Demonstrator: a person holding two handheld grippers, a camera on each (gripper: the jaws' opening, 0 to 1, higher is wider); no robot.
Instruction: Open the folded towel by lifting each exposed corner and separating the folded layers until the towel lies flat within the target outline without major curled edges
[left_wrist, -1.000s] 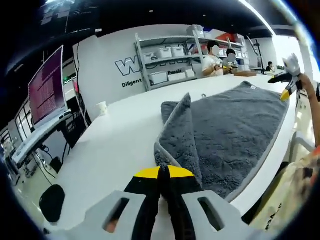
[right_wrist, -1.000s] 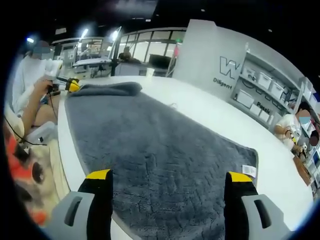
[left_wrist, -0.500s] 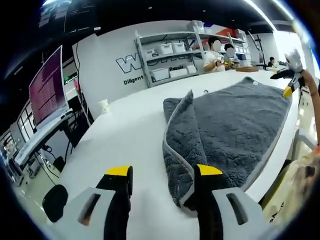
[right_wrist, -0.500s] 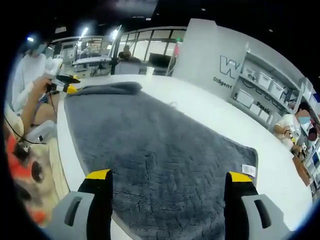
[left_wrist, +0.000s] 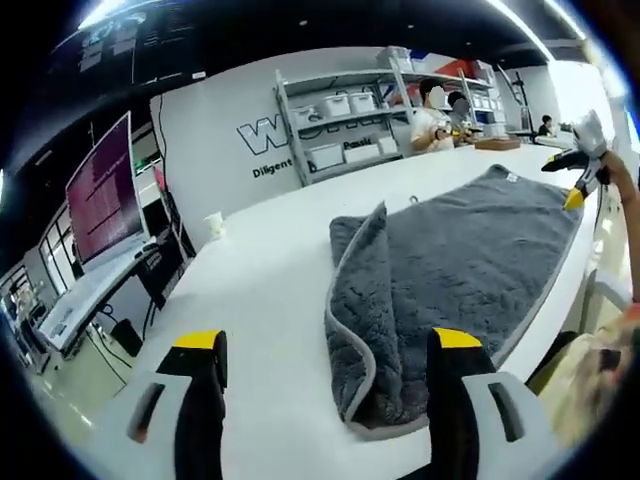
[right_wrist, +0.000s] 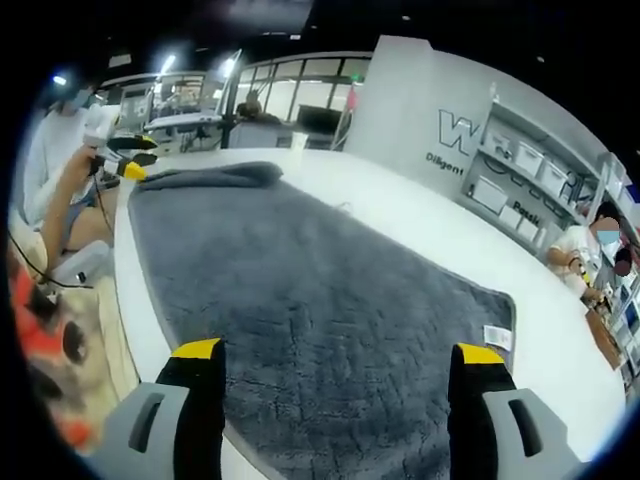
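Opened wide since a second ago, left claw (left_wrist: 327, 350), towel edge let go, nothing held now. Right claw (right_wrist: 338, 352) open and empty too, above the grey towel (right_wrist: 320, 290). Towel mostly flat along the near edge of the white worktop (left_wrist: 250, 300). One flap (left_wrist: 362, 300) folded over at the left end. Probably next: pinch that flap's corner, lift, lay it out flat.
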